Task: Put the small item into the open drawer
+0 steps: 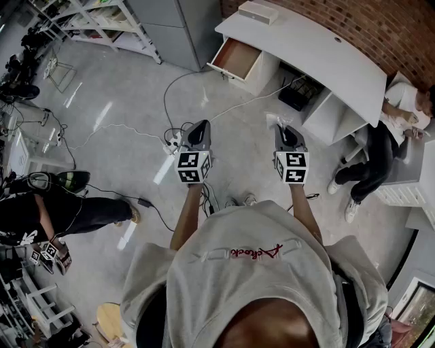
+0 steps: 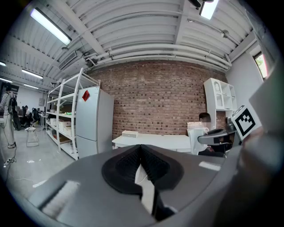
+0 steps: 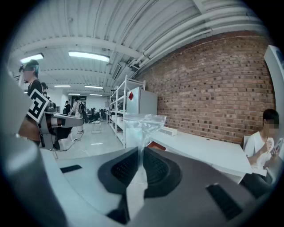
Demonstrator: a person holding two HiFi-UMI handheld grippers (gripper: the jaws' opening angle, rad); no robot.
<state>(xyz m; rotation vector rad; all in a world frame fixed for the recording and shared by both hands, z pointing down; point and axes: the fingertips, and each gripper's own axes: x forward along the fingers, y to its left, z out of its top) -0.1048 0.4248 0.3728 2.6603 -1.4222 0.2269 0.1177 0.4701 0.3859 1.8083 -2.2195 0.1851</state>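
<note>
- Nearest the head camera, a grey hooded top (image 1: 251, 272) fills the lower frame, and both arms are stretched forward from it over the floor (image 1: 122, 88).
- At the right tool (image 3: 141, 166), the pads are closed on a small clear bag (image 3: 141, 128). The grip is taken low on the bag, so that most of it stands upright above the jaws and is kept in sight.
- In the head view the clear bag is seen as a pale scrap at the tip of the right tool (image 1: 285, 130), held in the air and well apart from the drawer (image 1: 234, 60).
- The left tool (image 2: 141, 162) is pressed together with nothing between its pads. It is carried beside the right one, probably idle, since so light an item is managed by one tool.
- The drawer is pulled out from the white surface (image 1: 306, 47) along the brick wall (image 1: 340, 17), its reddish inside left bare to receive the bag. By this reading, the carry across is not yet done.
- The bag is thin, transparent and creased, with a flared, thickened top edge. Whether anything is held inside it cannot be told.
</note>
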